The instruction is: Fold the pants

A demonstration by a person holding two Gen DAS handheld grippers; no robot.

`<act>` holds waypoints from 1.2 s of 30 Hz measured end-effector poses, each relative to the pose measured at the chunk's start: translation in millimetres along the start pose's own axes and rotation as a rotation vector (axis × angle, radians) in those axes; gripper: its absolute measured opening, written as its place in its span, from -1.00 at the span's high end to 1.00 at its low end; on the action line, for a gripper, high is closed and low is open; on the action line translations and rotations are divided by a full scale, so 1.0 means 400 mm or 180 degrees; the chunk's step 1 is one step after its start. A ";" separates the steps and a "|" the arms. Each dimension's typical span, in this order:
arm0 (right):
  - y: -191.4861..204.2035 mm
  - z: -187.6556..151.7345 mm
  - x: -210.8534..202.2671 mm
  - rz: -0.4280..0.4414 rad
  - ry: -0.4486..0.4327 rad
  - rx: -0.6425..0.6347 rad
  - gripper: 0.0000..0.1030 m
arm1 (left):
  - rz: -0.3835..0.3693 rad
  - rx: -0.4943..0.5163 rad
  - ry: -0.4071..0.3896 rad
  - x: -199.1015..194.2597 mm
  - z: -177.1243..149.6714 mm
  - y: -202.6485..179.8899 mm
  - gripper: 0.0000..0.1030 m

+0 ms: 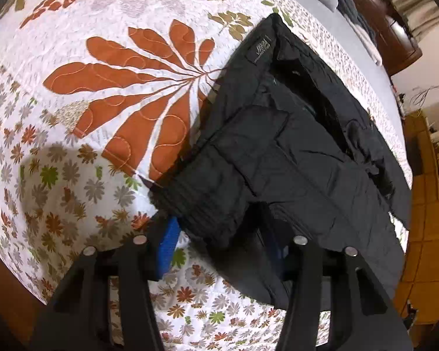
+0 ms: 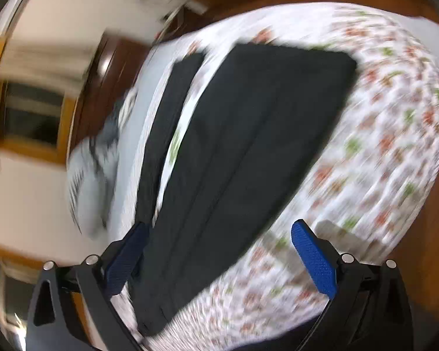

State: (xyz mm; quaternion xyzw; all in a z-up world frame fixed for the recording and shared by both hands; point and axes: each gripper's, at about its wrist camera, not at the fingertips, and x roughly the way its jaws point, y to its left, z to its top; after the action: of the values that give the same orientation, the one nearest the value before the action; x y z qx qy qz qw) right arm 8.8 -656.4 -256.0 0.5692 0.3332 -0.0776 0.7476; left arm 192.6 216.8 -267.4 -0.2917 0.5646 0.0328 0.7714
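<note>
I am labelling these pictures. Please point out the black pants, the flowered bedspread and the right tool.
black pants point(image 1: 292, 152): left wrist view, on the fabric below the waistband.
flowered bedspread point(image 1: 82, 193): left wrist view, on a bare flowered patch.
right tool point(image 2: 219, 259): right wrist view, midway between its blue fingertips.

Both handheld tools were matte black plastic. The left gripper point(image 1: 219, 251) had angular, slotted arms with round silver bolt heads at the pivots and a ribbed blue pad point(image 1: 168, 248) on one finger. The right gripper point(image 2: 219, 260) matched it, with textured blue pads point(image 2: 314, 259) and silver bolts.
</note>
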 end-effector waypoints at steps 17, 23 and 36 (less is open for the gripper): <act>-0.125 0.200 0.074 0.0212 -0.0031 0.0321 0.82 | 0.0296 0.0007 -0.0276 -0.002 -0.027 -0.045 0.43; -0.060 0.164 0.053 0.0112 -0.0062 0.0144 0.86 | 0.0202 -0.0280 -0.0264 -0.067 -0.008 -0.003 0.55; -0.059 -0.023 0.113 -0.0361 0.0428 -0.0324 0.72 | 0.0298 -0.0533 -0.0334 -0.145 -0.010 0.242 0.37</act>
State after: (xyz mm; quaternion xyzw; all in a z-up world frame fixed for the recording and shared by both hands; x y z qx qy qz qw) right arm 28.0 -644.4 -302.8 0.5146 0.4178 -0.0644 0.7460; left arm 131.7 311.2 -256.6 -0.3263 0.5318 0.1311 0.7704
